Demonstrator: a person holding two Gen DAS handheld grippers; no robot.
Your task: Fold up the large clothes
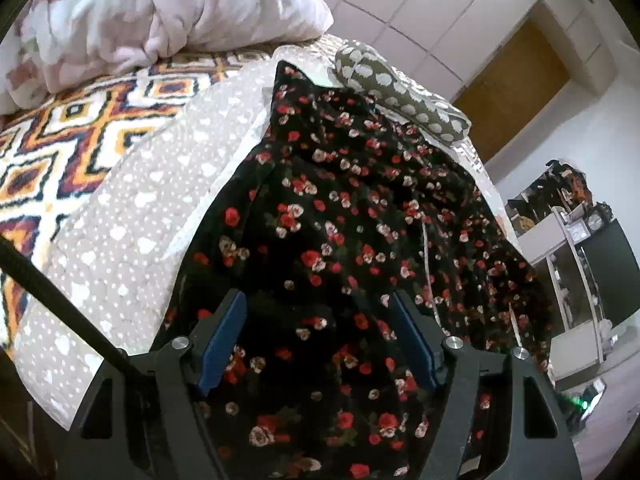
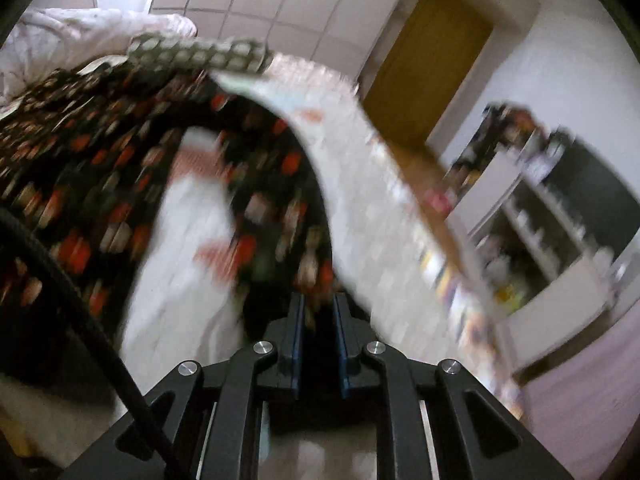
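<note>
floral garment (image 1: 360, 216) spread on bed (image 1: 132, 200) | left fingers (image 1: 230, 332) apart above it | right fingers (image 2: 298, 336) pinch its hem

Right gripper (image 2: 319, 316): fingers nearly together, pinching floral garment (image 2: 100, 152) edge.
Garment: blurred, spreading far-left over bed (image 2: 380, 208).
Door (image 2: 428, 64): far right.

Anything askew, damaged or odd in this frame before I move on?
Nothing looks damaged or spilled. The black floral-print garment lies rumpled on the bed, its edge draped over the side. The right gripper is pinched on its fabric; the left gripper is open. The right wrist view is motion-blurred.
</note>
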